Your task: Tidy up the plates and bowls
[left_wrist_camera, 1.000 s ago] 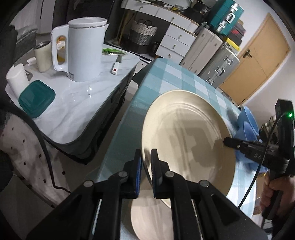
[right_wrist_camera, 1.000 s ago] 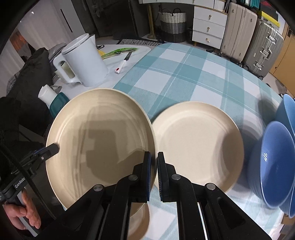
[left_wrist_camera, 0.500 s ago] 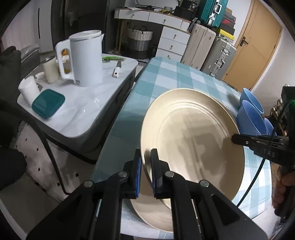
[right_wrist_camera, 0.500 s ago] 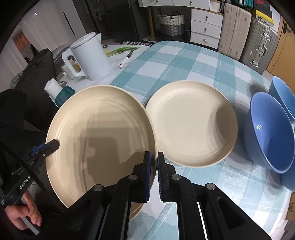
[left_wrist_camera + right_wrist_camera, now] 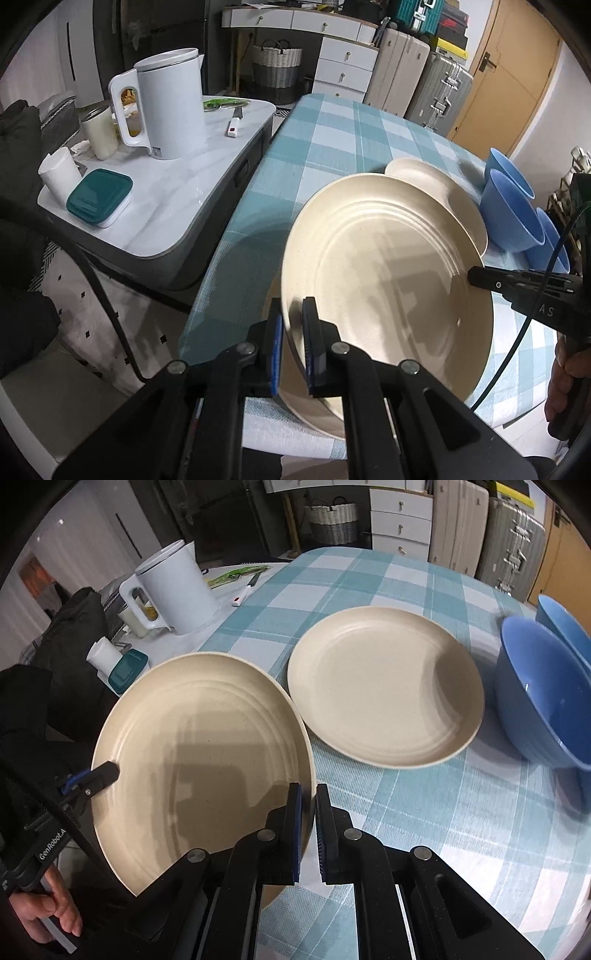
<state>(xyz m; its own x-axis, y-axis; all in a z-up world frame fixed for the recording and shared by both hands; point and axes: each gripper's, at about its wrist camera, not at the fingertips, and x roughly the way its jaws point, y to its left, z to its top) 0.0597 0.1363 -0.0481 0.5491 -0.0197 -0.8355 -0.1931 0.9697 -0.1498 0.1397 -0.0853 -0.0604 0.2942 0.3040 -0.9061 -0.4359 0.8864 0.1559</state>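
table (image 5: 424, 812), blue-checked cloth | on it: 1 cream plate (image 5: 384, 686) | blue bowls (image 5: 543, 701)

A cluttered room around a checked table

A teal-and-white checked cloth (image 5: 332, 147) covers the table; beside it stands a white marble-look side table (image 5: 177, 206) on a pale floor with small dark marks (image 5: 110, 314). At the back are white drawers (image 5: 343, 66), a woven basket (image 5: 277, 64), silver and beige suitcases (image 5: 439, 96) and a wooden door (image 5: 513, 74) in a white wall (image 5: 546, 122).
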